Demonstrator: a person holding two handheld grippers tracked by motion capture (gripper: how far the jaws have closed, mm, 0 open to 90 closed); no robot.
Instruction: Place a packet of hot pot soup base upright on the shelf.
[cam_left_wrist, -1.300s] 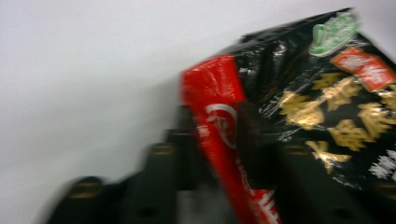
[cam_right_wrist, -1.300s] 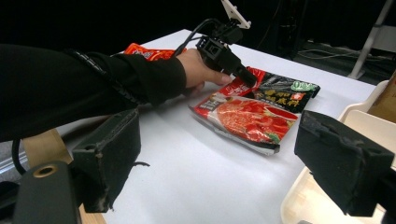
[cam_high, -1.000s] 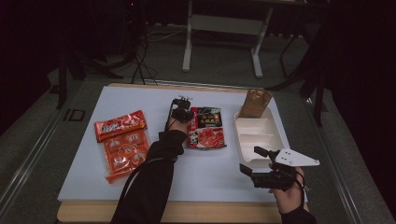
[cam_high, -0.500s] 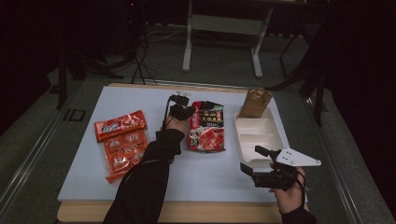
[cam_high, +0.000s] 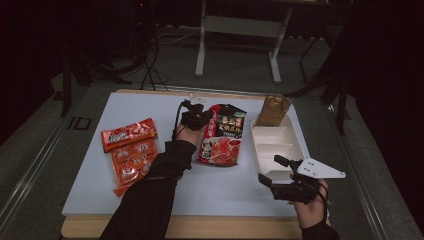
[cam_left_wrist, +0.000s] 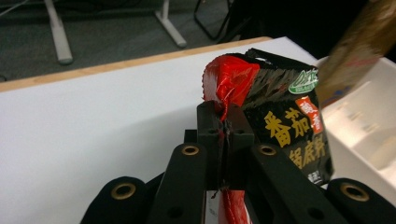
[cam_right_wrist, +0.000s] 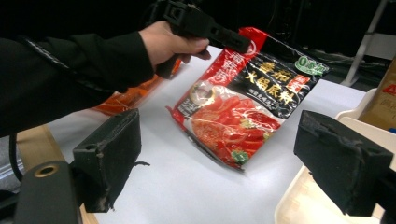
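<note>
Now, from above, the left gripper (cam_high: 196, 117) has dragged the pouch (cam_high: 222, 136) slightly toward 3 o'clock, nearer the tray (cam_high: 280, 147), likely its destination. Its own view shows jaws clamped on the pouch's red corner, lower pouch hidden. The right gripper (cam_right_wrist: 233, 163) waits agape, tray cropped.

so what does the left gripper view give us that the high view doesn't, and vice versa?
Left gripper view alone: the left tongs shut on the crumpled corner of the red-and-black soup base pouch, seen close.

High view alone: two orange snack packs on the table's left, and the right tongs open near the white compartment tray.

Both: the pouch, the tray, the brown packet at the tray's far end, and the white table top.
</note>
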